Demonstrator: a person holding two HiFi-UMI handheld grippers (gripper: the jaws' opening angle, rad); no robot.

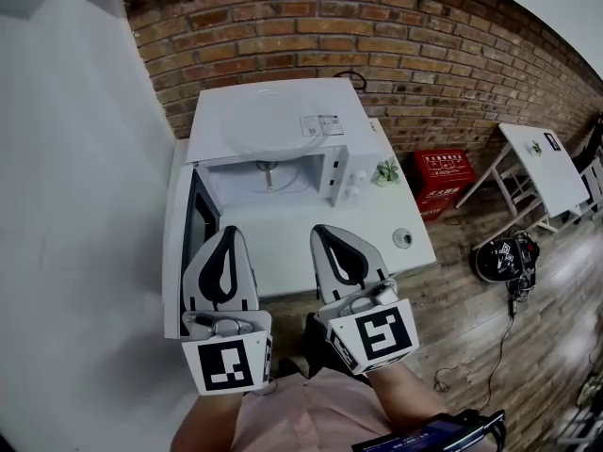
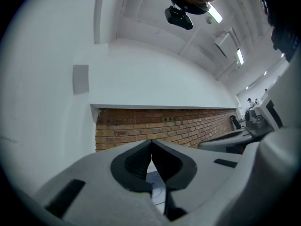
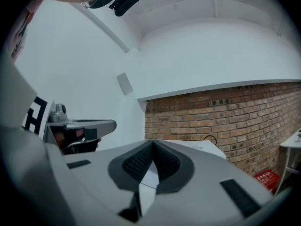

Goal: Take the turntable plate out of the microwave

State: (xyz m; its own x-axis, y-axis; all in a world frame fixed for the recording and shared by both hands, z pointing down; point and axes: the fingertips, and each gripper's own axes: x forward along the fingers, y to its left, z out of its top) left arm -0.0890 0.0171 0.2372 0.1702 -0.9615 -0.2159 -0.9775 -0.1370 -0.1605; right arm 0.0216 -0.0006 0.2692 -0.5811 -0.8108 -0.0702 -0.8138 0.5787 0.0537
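Left tongs (image 1: 229,234) and right tongs (image 1: 330,231) lie nearest, side by side just in front of the person, each with a marker cube (image 1: 226,365) at its near end. Left tongs are fully closed: in the left gripper view the ribbed pads (image 2: 134,161) meet at the tips with nothing between them. Right tongs are closed the same way in the right gripper view, tip to tip, and hold nothing. Both point far, toward the microwave (image 1: 344,97), and hang well apart from it over the near edge of the white counter (image 1: 283,238).

The microwave stands at the far end of the counter against a brick wall (image 1: 424,45), its door (image 1: 198,215) swung open to the left. Its cavity (image 1: 283,186) shows a small hub on the floor. A clear round plate (image 1: 268,130) lies on top of the microwave, just left of a label (image 1: 321,125).

On the counter right of the microwave are a small green plant (image 1: 386,169) and, nearer, a small round disc (image 1: 402,237). Further right, on the wood floor (image 1: 471,328), a red crate (image 1: 443,182) stands by the wall, a white table (image 1: 542,163) stands right of it, and a dark helmet-like thing (image 1: 504,257) lies nearer
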